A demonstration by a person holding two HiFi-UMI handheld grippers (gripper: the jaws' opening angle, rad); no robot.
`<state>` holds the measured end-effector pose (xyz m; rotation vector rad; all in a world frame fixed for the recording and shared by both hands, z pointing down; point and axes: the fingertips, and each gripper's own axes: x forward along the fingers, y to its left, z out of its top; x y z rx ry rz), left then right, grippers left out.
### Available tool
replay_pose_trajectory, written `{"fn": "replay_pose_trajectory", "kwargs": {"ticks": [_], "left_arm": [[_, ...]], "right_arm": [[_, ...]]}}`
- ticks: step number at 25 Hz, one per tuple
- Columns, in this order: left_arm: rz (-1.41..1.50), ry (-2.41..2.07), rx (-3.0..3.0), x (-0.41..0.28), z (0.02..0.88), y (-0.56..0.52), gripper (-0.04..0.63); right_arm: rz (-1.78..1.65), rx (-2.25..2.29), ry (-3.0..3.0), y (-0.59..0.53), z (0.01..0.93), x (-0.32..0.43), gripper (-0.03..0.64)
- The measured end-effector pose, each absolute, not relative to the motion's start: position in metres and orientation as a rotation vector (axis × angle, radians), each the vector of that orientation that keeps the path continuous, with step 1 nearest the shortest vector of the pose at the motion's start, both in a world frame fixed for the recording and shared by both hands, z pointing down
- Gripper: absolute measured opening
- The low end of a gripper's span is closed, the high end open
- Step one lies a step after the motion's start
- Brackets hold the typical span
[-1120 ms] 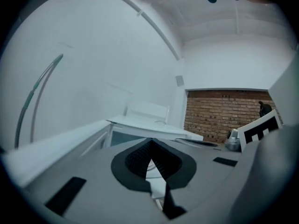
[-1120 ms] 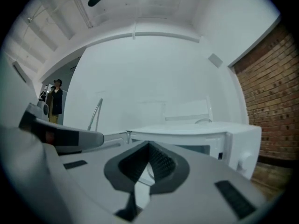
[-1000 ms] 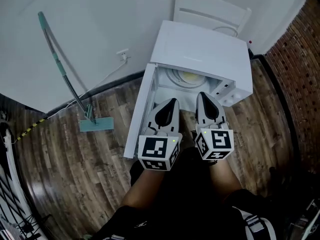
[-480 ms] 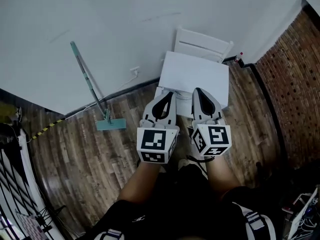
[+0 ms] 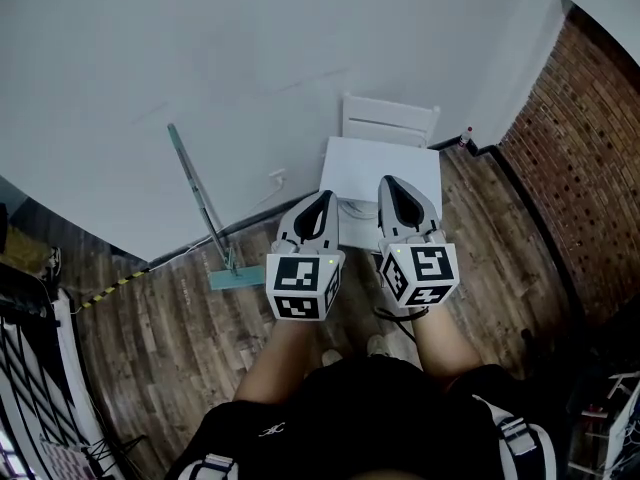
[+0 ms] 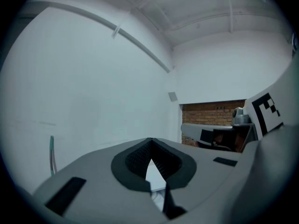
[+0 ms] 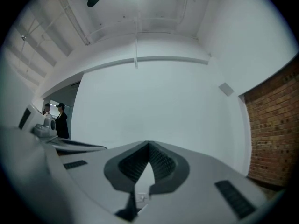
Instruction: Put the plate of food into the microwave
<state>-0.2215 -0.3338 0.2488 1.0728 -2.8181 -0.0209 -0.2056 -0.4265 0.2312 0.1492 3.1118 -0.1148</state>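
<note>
- plate of food: not in any view. not between either pair of jaws, not on the wood floor (image 5: 150, 338) that shows.
- microwave (image 5: 370, 158): white box on the floor against the white wall. only its top panel shows from the head view.
- left gripper (image 5: 322, 203): jaws together at the tips, nothing clamped. same in its own view (image 6: 150, 140), which looks at bare wall.
- right gripper (image 7: 148, 144): jaws together, empty, also aimed at wall, just right of the left one (image 5: 390, 186).
- step, my read: carry looks finished, since both grippers are empty and raised above the microwave. plate is probably inside, but that's unconfirmed.
- next move, my read: check the door and push it shut if it hangs open. calls for dropping the grippers low to the front face.
- hidden: microwave front, door and cavity sit behind the two grippers and their marker cubes, so door state is unreadable.
- around it: white chair (image 5: 388, 121) right behind the microwave, mop (image 5: 202, 200) leaning on the wall to the left, brick wall (image 5: 590, 168) at right.
- two people far off at the left edge of the right gripper view (image 7: 60, 120), too small to detail.
</note>
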Motion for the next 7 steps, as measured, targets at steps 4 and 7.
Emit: {"fn": "replay_pose_trajectory", "kwargs": {"ticks": [4, 7], "left_arm": [[0.009, -2.835, 1.074, -0.205, 0.245, -0.333, -0.002], [0.009, -2.847, 1.086, -0.198, 0.237, -0.337, -0.002]], "right_arm": [[-0.104, 0.162, 3.107, -0.422, 0.229, -0.187, 0.012], [-0.082, 0.162, 3.114, -0.422, 0.228, -0.179, 0.012]]}}
